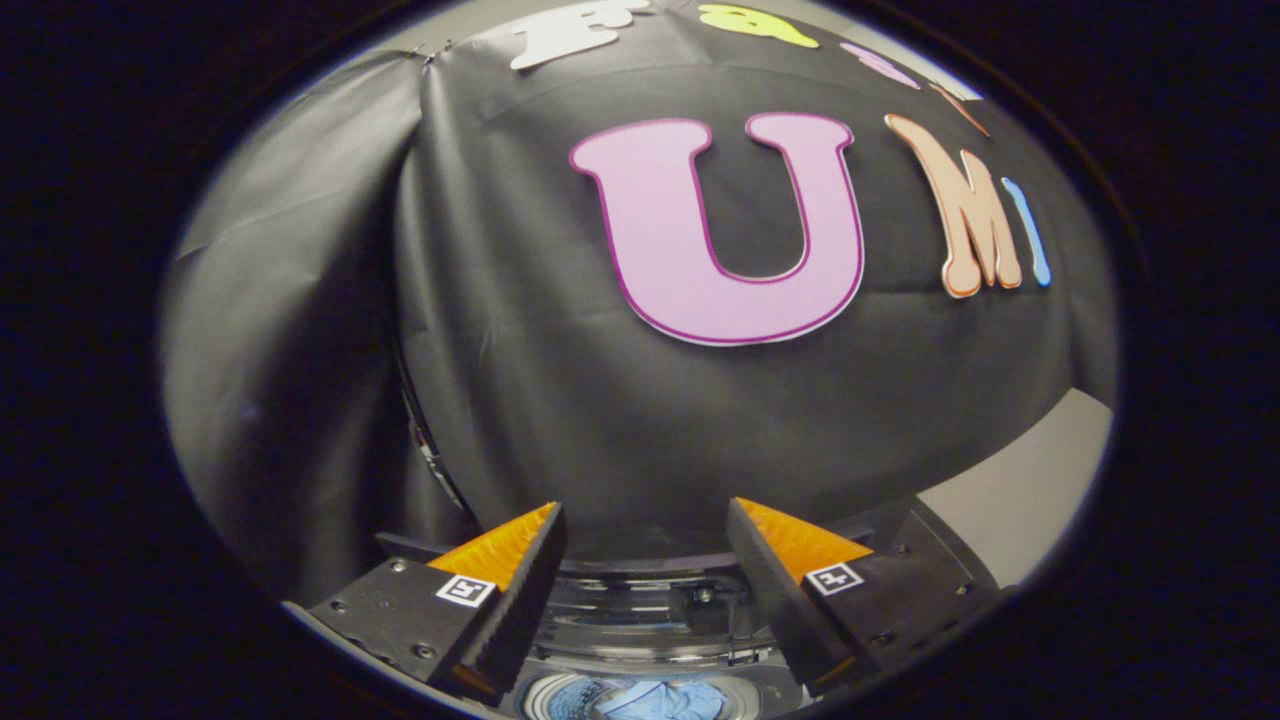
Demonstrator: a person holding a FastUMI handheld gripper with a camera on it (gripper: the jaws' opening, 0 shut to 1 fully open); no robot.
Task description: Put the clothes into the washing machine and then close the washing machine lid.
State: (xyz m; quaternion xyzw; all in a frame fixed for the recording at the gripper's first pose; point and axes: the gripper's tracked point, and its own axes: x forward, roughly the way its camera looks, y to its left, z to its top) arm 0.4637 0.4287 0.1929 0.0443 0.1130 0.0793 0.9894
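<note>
Blue cloth is the nearest thing we see: the clothes point(655, 700) lie bunched up down inside the round drum point(560, 690) of the washing machine point(650, 610), low between the two fingers of our claw point(647, 530). The cloth is light blue with soft folds, and a pale ring goes around it. We can see only a part of the clothes, so we cannot tell what kind they are.

Our claw is open. Its two fingers point(520, 570) stand wide apart, one on each side of the machine's opening, and nothing sits between them. They do not touch the clothes. Each finger has a ribbed pad on its inner side and a small square marker point(466, 589) with a black and white pattern on top.

Just beyond the clothes, between the fingers, we see the shiny rim of the washing machine's opening, with curved clear and silver parts and a few small screws. The opening is not covered, so we can look right down into the drum. We see a thin dark curved edge point(430, 450) rising up past the left finger, but we cannot tell what it is.

Farther back hangs the booth's wall point(500, 330), a big black cloth with creases in it. It has a fold running down its left part. To the right of the right finger, past the machine, we see a plain pale surface point(1040, 480) below the black cloth.
</note>
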